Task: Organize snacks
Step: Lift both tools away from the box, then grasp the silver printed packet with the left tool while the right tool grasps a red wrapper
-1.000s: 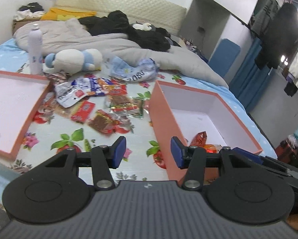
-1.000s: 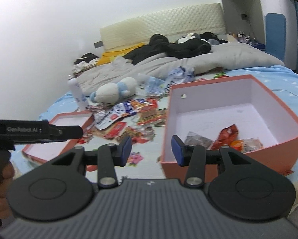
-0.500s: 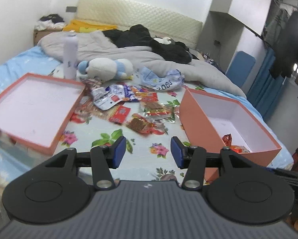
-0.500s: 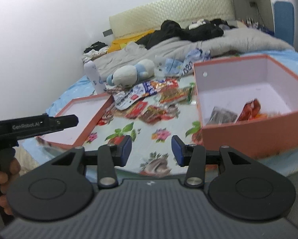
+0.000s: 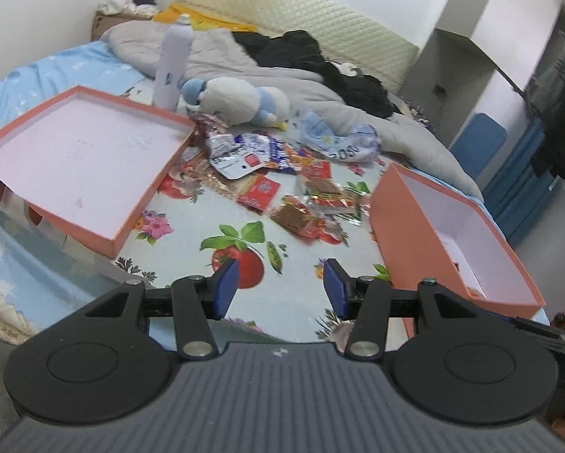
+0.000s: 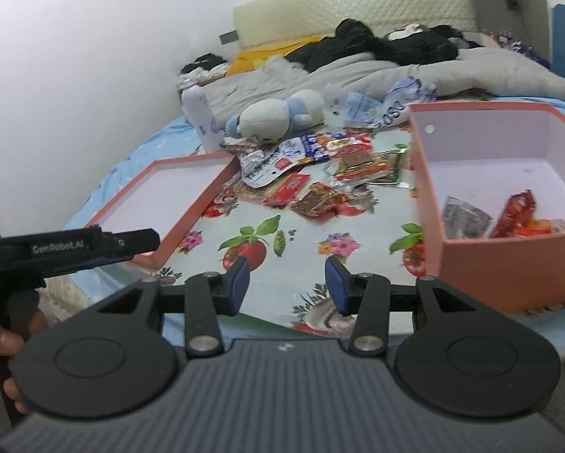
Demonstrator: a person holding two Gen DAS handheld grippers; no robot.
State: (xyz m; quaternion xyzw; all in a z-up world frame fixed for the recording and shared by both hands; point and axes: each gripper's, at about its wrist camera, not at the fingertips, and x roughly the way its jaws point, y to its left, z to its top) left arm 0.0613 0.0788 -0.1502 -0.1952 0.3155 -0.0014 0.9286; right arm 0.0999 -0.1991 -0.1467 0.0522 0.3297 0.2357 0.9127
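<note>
A: What do you get from the left wrist view?

B: My left gripper (image 5: pixel 278 287) hangs over the near edge of the bed (image 5: pixel 290 309), jaws spread with nothing between them. Ahead, in the middle of the flowered sheet, lies the pile of snacks (image 5: pixel 282 185). A shallow orange lid (image 5: pixel 116 243) sits toward the bed's left edge, inside up, touching the pile at its far corner. The deep orange box (image 5: pixel 407 234) stands toward the right edge, just beside the packets. Behind the pile I see a plush toy (image 5: pixel 237 104) and an upright white bottle (image 5: pixel 171 64), then a grey quilt (image 5: pixel 222 56) up at the head of the bed.

A: And the right wrist view?

B: My right gripper (image 6: pixel 287 285) also hangs over the near edge, jaws apart and empty. The snacks (image 6: pixel 320 173) are heaped between the lid (image 6: pixel 207 204) and the box (image 6: pixel 509 268). A few packets (image 6: pixel 509 215) already lie inside the box, against its near wall. At the left, a hand (image 6: pixel 3 339) holds the left gripper (image 6: pixel 93 247), which points toward the lid's near corner.
</note>
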